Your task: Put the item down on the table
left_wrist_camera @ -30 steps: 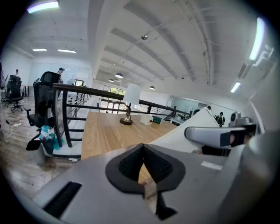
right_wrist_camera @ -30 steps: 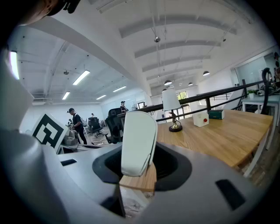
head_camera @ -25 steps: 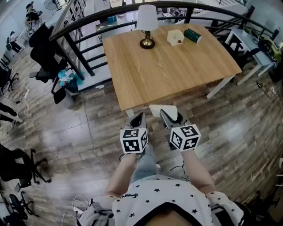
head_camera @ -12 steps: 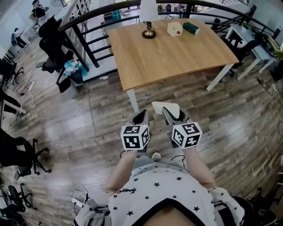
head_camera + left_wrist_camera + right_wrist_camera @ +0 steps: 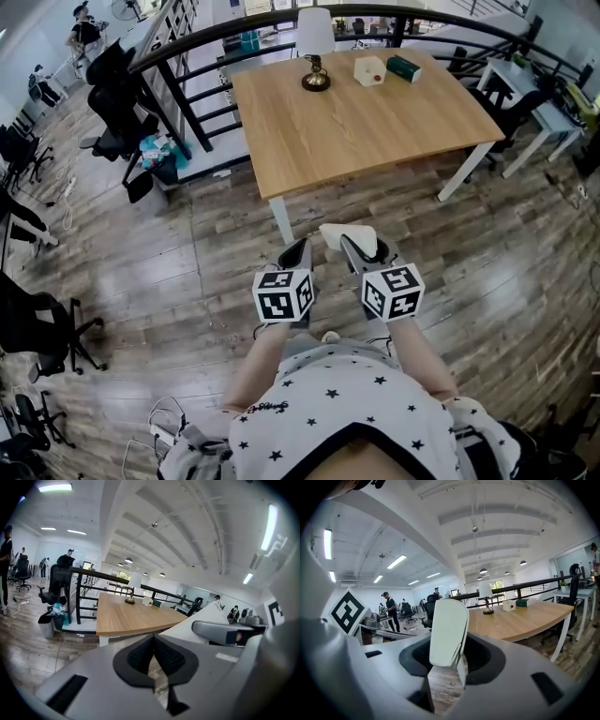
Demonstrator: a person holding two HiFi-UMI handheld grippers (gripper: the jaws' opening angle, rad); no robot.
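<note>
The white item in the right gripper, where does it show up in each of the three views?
Head view: white item, centre, in the right gripper, short of the wooden table.
Left gripper view: white item, right of centre.
Right gripper view: white item, dead centre, upright between the jaws.
Shared landmark: the wooden table with its lamp.

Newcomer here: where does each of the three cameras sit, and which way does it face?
Head view: on the person's head, looking steeply down at the table; both arms, left gripper and right gripper show.
Left gripper view: on the left gripper, along its shut jaws toward the table.
Right gripper view: on the right gripper; jaws clamp the white item, table beyond.
Shared: table and lamp.
</note>
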